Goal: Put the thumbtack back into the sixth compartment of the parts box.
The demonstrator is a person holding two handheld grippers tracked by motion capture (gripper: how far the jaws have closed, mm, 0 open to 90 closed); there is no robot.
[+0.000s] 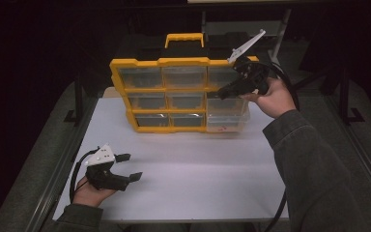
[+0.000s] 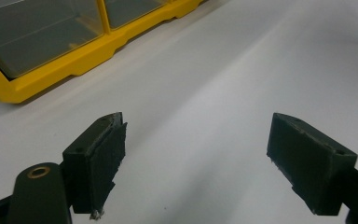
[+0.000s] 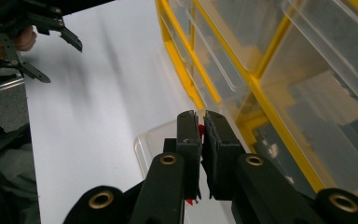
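Observation:
A yellow organizer [image 1: 174,62] with clear drawers stands upright at the back of the white table; it also shows as the organizer [image 2: 74,60] and the organizer [image 3: 186,70]. Its bottom right drawer [image 1: 227,121] is pulled out, and the drawer [image 3: 154,140] lies below my right jaws. My right gripper [image 1: 212,94] hovers over that drawer, pointing left. In the right gripper view the right gripper [image 3: 201,114] is shut on a small red thing [image 3: 200,128], mostly hidden by the pads. My left gripper [image 1: 131,166] rests low at the front left, and the left gripper [image 2: 198,119] is open with nothing between its pads.
The white table top [image 1: 188,164] spreads between the organizer and the front edge. A yellow carry handle [image 1: 184,38] tops the organizer. Dark metal frame rails [image 1: 77,96] run along both sides of the table. My left gripper [image 3: 60,51] also appears far off in the right gripper view.

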